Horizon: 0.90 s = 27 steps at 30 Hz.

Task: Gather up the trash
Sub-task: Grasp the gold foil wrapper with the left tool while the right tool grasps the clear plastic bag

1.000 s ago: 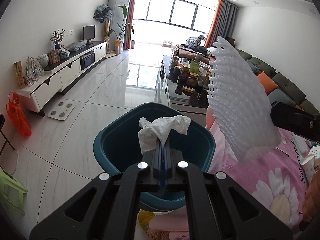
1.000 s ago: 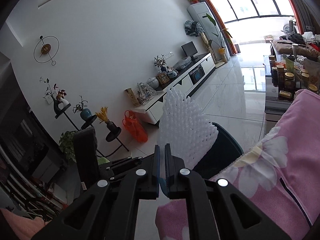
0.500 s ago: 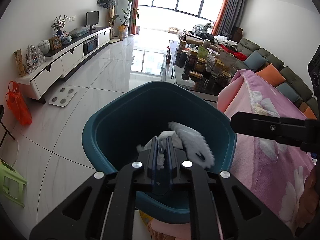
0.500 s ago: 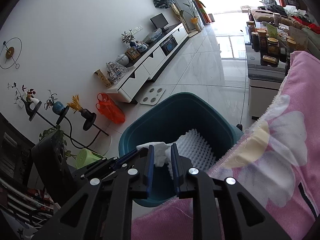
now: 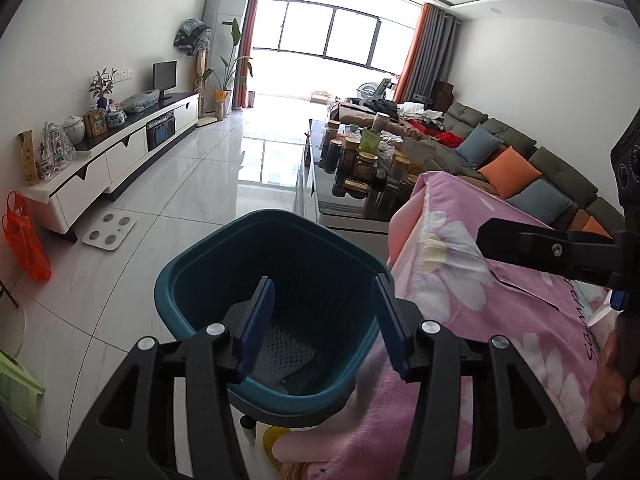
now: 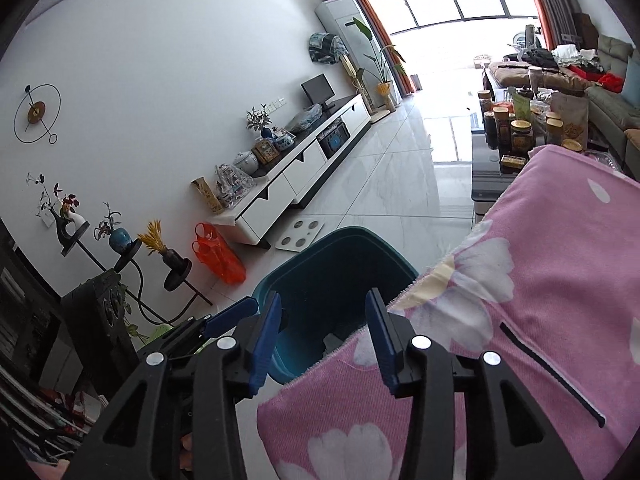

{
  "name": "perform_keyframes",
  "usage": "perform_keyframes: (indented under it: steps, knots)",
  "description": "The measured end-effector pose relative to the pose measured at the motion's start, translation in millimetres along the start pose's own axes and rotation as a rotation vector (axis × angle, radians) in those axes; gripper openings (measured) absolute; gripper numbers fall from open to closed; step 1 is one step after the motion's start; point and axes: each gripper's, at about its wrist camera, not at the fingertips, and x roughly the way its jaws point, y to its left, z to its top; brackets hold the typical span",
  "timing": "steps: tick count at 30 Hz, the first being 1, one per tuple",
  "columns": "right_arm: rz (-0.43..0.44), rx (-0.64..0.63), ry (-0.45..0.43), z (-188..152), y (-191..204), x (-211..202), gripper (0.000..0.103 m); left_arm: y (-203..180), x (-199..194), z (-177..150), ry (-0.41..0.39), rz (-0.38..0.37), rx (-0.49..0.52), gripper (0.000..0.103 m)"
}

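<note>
Sunlit living room with pale tiles stretches behind both views. My left claw [image 5: 324, 322] stands wide and empty at lower centre of its frame, its jaws having just been opening, nothing between the blue pads. It hangs over the teal bin [image 5: 200, 272]. My right claw [image 6: 322, 336] has also just been opening and is half spread, bare, at the lower middle of its view, poised over the edge of the pink floral blanket [image 6: 540, 300] where that meets the bin.

Down inside the bin, low in the left view, lies the white foam net [image 5: 284, 350], flat on the bottom; the tissue I cannot make out. Such trash I judge feather-light, soft and crushable, not fragile: any edge or bunched fold serves for a pinch, with little squeeze needed. It may cling to a pad or drift when released, so letting go low over the bin seems wise.
</note>
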Motion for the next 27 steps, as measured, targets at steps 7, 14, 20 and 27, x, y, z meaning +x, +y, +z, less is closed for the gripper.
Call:
perform_keyframes:
  steps: [7, 14, 20, 27]
  knots:
    - [-0.077, -0.050, -0.136, -18.1, -13.3, -92.1, 0.053, -85.4, -45.3, -13.5, -0.053, -0.255, 0.160, 0.071]
    - [-0.235, 0.025, -0.228, -54.2, -57.2, -181.4, 0.053, -189.5, -52.2, -60.4, 0.062, -0.556, 0.361, 0.071]
    - [-0.374, 0.159, -0.277, -98.6, -102.6, -240.4, 0.053, -246.8, -52.6, -97.2, 0.154, -0.709, 0.502, 0.071]
    - [-0.430, 0.232, -0.261, -144.7, -127.7, -268.8, 0.053, -280.7, -47.1, -122.0, 0.239, -0.746, 0.561, 0.069]
